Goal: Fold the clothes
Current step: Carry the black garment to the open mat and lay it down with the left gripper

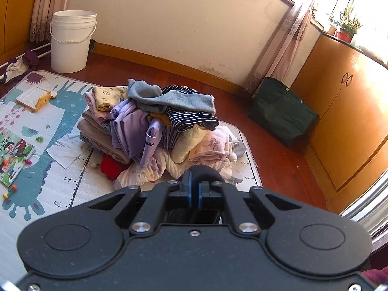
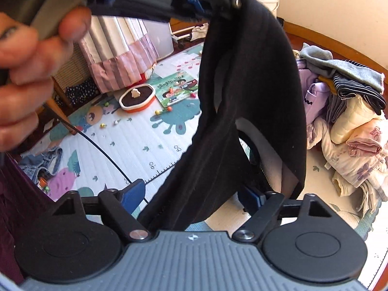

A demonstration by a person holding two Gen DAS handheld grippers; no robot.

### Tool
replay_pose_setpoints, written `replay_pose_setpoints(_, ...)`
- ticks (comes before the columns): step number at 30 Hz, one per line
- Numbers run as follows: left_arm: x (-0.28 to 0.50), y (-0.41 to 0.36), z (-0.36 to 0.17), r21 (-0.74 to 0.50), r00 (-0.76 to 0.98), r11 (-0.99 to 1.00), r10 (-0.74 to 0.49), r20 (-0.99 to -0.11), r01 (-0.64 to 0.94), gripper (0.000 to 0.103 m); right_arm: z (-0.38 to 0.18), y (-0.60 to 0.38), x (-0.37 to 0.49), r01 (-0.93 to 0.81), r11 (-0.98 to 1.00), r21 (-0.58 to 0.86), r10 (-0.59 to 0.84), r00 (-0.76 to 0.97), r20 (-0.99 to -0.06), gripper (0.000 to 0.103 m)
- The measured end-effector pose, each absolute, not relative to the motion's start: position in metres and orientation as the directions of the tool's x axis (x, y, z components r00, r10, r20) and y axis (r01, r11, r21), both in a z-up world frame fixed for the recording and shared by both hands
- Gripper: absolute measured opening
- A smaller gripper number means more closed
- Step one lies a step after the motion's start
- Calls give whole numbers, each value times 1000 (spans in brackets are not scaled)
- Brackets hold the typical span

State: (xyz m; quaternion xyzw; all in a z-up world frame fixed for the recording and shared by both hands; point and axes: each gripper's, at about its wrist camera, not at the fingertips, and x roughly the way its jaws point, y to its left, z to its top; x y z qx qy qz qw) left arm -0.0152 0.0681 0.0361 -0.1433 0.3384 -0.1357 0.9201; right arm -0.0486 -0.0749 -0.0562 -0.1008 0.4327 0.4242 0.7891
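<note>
A black garment (image 2: pixel 242 84) hangs down from my left gripper (image 2: pixel 194 2), which a person's hand (image 2: pixel 29 55) holds at the top of the right wrist view. In the left wrist view the left gripper (image 1: pixel 195 191) is shut, and a fold of the black garment (image 1: pixel 206 172) bulges just past its blue pads. My right gripper (image 2: pixel 194 196) is below, jaws wide apart, with the hanging garment passing between its blue pads (image 2: pixel 134 194); they do not visibly press on it. A pile of unfolded clothes (image 1: pixel 155 126) lies on the play mat (image 1: pixel 36 169) ahead.
The clothes pile (image 2: pixel 351 121) is to the right of the hanging garment. A picture book (image 2: pixel 177 87), a round toy tray (image 2: pixel 137 98), small toys and jeans (image 2: pixel 41 162) lie on the mat (image 2: pixel 135 145). A white bucket (image 1: pixel 70 41), a green bag (image 1: pixel 281 111) and cabinets (image 1: pixel 344 121) line the walls.
</note>
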Motion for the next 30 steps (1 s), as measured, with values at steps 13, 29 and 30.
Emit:
replay_pose_setpoints(13, -6, 102, 39, -279, 774, 954, -256, -579, 107, 3, -43, -121, 11, -655, 702, 280, 606, 342, -718, 12)
replay_pose_setpoints(29, 9, 104, 18, -185, 779, 978, -192, -597, 99, 3, -24, -124, 47, -654, 750, 101, 560, 546, -624, 12)
replay_pose_setpoints(30, 11, 104, 14, -175, 779, 980, -186, -599, 99, 3, -28, -119, 48, -653, 751, 93, 555, 550, -624, 12)
